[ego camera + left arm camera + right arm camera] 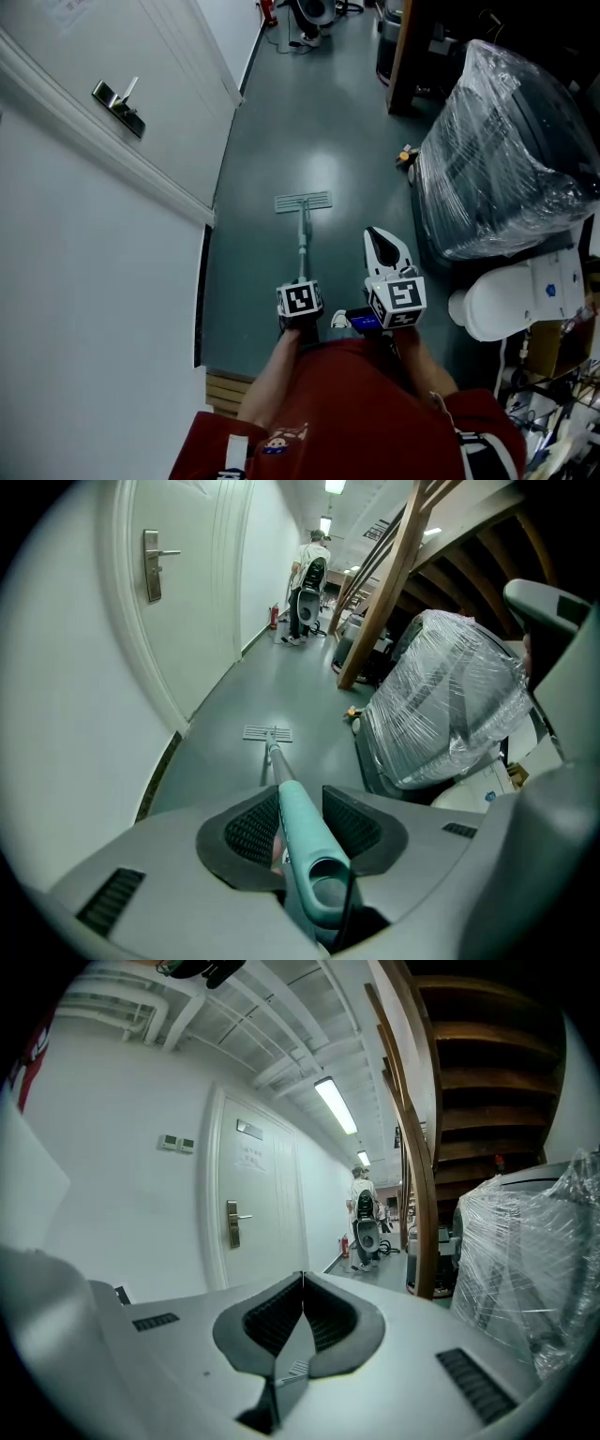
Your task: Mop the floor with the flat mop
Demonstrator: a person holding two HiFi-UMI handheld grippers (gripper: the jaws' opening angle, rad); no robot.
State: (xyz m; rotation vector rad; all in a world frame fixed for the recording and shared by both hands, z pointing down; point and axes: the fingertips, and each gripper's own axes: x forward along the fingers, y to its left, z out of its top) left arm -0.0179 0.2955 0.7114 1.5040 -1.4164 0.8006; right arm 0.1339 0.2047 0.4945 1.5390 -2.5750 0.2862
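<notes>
The flat mop's head (303,202) lies flat on the dark green floor ahead of me, and its pole (302,246) runs back to my left gripper (301,281). In the left gripper view the teal handle (302,836) sits between the ribbed pads, with the left gripper (303,803) shut on it and the mop head (267,732) far down the pole. My right gripper (378,236) hovers just right of the pole, apart from it, pointing forward. In the right gripper view its pads (323,1321) meet with nothing between them, so the right gripper (303,1277) is shut.
A white door (141,56) with a metal handle (119,103) lines the left wall. A bulky plastic-wrapped object (506,159), a white rounded fixture (497,300) and a wooden post (401,56) crowd the right. A small yellow item (405,157) lies on the floor. A person (309,574) stands far down the corridor.
</notes>
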